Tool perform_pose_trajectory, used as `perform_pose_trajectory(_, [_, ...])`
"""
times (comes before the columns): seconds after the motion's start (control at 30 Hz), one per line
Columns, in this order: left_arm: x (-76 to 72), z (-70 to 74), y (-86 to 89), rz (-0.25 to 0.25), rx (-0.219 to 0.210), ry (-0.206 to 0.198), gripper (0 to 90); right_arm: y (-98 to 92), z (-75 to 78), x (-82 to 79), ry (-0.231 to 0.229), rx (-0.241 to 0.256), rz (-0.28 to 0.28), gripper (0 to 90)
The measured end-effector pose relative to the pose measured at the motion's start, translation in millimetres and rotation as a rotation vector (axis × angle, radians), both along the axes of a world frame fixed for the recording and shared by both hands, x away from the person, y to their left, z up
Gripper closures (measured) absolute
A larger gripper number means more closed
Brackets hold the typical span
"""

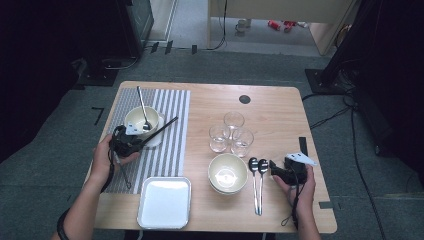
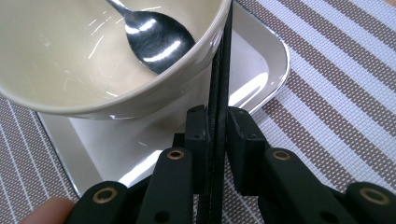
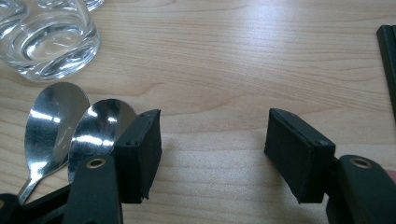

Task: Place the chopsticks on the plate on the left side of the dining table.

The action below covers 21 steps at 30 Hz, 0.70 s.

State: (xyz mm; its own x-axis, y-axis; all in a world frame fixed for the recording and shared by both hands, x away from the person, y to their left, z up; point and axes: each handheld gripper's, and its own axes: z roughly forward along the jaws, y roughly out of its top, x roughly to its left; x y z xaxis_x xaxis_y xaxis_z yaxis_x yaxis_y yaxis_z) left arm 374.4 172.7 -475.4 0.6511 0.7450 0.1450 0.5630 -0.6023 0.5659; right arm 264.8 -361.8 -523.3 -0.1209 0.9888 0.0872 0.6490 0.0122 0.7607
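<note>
I have the left gripper (image 1: 131, 142) clamped on black chopsticks (image 2: 218, 93) beside the bowl (image 1: 141, 120) to lay them down, while my right gripper (image 3: 212, 154) waits wide open by the spoons (image 3: 74, 123).

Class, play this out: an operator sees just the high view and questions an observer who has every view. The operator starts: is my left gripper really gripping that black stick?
Observer: Yes. The left gripper has its jaws shut on the black stick.
Operator: Is the right gripper holding a spoon?
Observer: No. The right gripper is open with only bare table between its jaws.
Operator: How near is it?
Observer: One jaw sits right beside the nearer spoon.
</note>
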Motion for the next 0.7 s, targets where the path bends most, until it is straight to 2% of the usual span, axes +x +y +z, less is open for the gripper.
perform_pose_trajectory(0.17, [0.8, 1.6, 5.1, 0.009, 0.012, -0.008, 78.9, 0.1, 0.1, -0.1, 0.002, 0.003, -0.001, 36.4])
perform_pose_trajectory(0.43, [2.9, 2.9, 11.8, 0.022, 0.000, -0.007, 77.7, -0.1, 0.1, 0.0, 0.002, 0.006, -0.001, 36.4])
perform_pose_trajectory(0.7, [4.5, 3.9, 13.1, 0.025, 0.020, -0.012, 77.4, -0.1, 0.1, 0.1, 0.001, 0.005, -0.001, 36.5])
